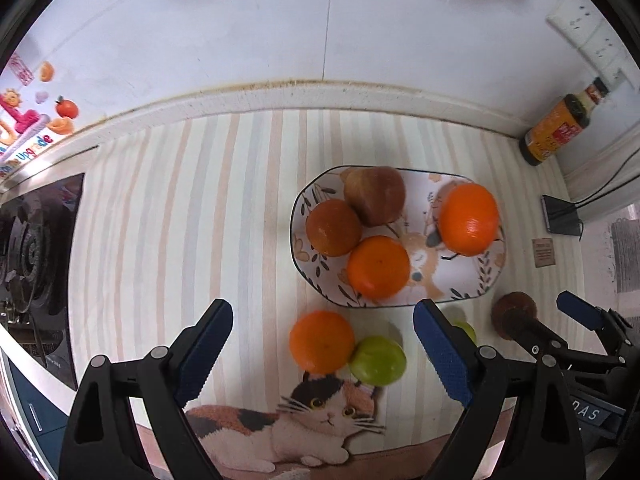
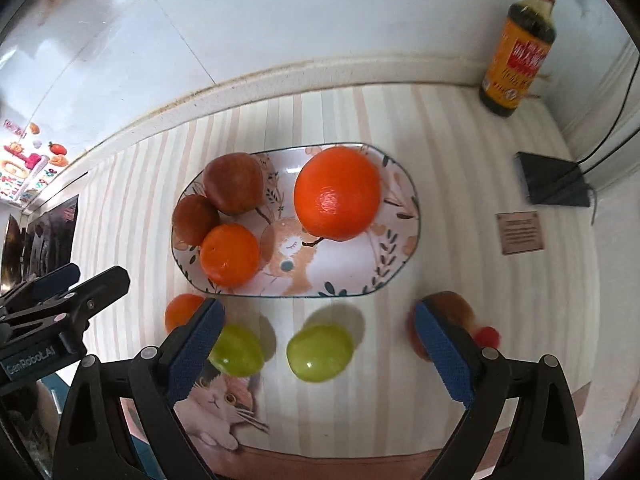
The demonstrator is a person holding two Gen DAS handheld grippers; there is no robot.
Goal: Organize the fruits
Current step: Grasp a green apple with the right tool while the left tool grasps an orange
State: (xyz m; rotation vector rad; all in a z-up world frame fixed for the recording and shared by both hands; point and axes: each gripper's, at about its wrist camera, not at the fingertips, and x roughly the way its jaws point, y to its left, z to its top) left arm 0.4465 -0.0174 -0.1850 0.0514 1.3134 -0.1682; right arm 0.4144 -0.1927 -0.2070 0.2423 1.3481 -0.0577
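Partial completion of fruit sorting, read left to right. The left gripper [image 1: 323,354] hangs with its jaws spread wide and empty above the striped mat [image 1: 180,220], framing a loose orange [image 1: 322,342] that touches a green fruit [image 1: 378,360]; neither is gripped. Beyond them the oval plate [image 2: 400,248] already holds four fruits: a brown round fruit [image 2: 195,219], a reddish-brown apple [image 2: 234,184], a small orange [image 2: 230,254] and, apart at the right end, a large orange [image 2: 338,194]. The right gripper [image 2: 320,338] is likewise spread and empty, poised over a second green fruit [image 2: 320,354] on the mat. Behind its right finger lies a brownish fruit [image 2: 452,308], partly hidden and blurred, beside something small and red that cannot be identified. By this reading, four fruits are placed and at least four remain off the plate.
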